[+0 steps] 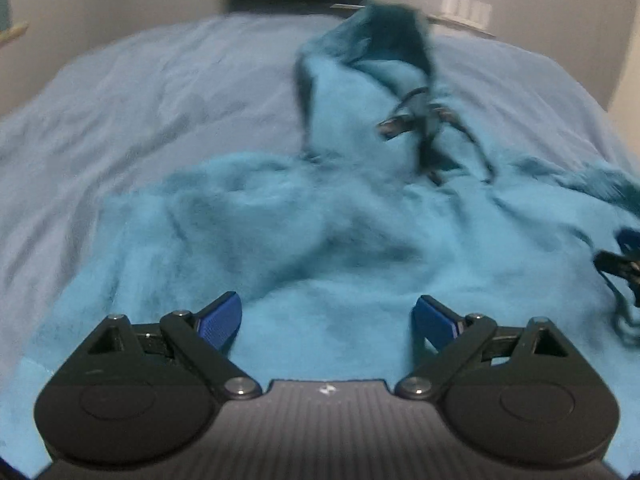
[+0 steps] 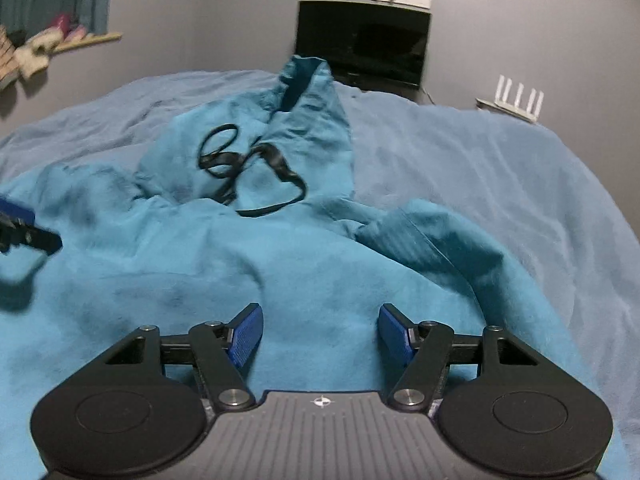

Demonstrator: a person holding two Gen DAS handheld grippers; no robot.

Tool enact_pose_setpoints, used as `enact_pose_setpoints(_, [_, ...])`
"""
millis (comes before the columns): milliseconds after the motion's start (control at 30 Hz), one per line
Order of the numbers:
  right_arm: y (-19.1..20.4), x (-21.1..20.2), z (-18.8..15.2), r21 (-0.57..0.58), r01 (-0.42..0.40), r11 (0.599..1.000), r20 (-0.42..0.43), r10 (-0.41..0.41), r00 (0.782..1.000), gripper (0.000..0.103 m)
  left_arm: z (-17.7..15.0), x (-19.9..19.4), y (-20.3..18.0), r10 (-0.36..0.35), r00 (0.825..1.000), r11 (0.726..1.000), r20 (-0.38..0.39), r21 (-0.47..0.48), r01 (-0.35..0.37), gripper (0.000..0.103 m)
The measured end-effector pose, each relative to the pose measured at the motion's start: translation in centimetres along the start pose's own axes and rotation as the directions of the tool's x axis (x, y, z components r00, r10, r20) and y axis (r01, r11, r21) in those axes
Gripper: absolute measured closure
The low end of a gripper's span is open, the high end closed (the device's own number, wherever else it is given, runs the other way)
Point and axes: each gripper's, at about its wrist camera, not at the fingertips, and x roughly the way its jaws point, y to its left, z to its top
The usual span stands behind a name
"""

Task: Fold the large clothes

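A large turquoise hooded garment lies rumpled on the bed, hood toward the far end, with a black drawstring looped on the chest. My left gripper hovers over the near part of the fabric, open wide, nothing between its blue pads. My right gripper is over the fabric too, open and empty. The left gripper shows at the left edge of the right wrist view. The right gripper's tip shows at the right edge of the left wrist view. The left wrist view is blurred.
A pale blue bedspread covers the bed around the garment. A black screen stands against the far wall, with a white router to its right. A shelf with soft items hangs at the left.
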Motion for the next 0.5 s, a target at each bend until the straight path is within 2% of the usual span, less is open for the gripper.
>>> enact_pose_setpoints(67, [-0.9,0.8,-0.2,0.029,0.003,1.0,0.03,-0.004,1.0,0.036,-0.1,0.8,1.1,-0.021,0.999,0.999,0.04,-0.034,0.022,0.008])
enact_pose_setpoints(200, [-2.3,2.0,-0.3,0.099,0.01,0.995,0.056,-0.016,0.998,0.037,-0.8,1.5,0.8,0.005,0.997,0.999,0.08,0.052,-0.009,0.006])
enact_pose_setpoints(300, [-2.2,0.6,0.7,0.092,-0.013,0.996,0.142,-0.001,0.99,0.037,-0.9,0.9,-0.1,0.019,0.994,0.996,0.105,0.09,-0.029,0.005])
enact_pose_setpoints(367, [-2.0,-0.2,2.1,0.102,-0.072,0.992,0.183,0.052,0.982,0.037,-0.5,0.1,-0.2,-0.002,0.987,0.996,0.16,0.087,-0.012,0.005])
enact_pose_setpoints(433, [-1.6,0.1,4.0,0.093,-0.098,0.991,0.187,0.08,0.979,0.037,-0.2,-0.2,-0.2,0.0,0.981,0.998,0.195,0.064,-0.013,0.005])
enact_pose_setpoints(500, [-1.4,1.8,6.5,0.097,-0.109,0.989,0.164,0.092,0.982,0.037,-0.2,0.6,0.0,-0.002,0.989,0.999,0.148,0.032,-0.003,0.005])
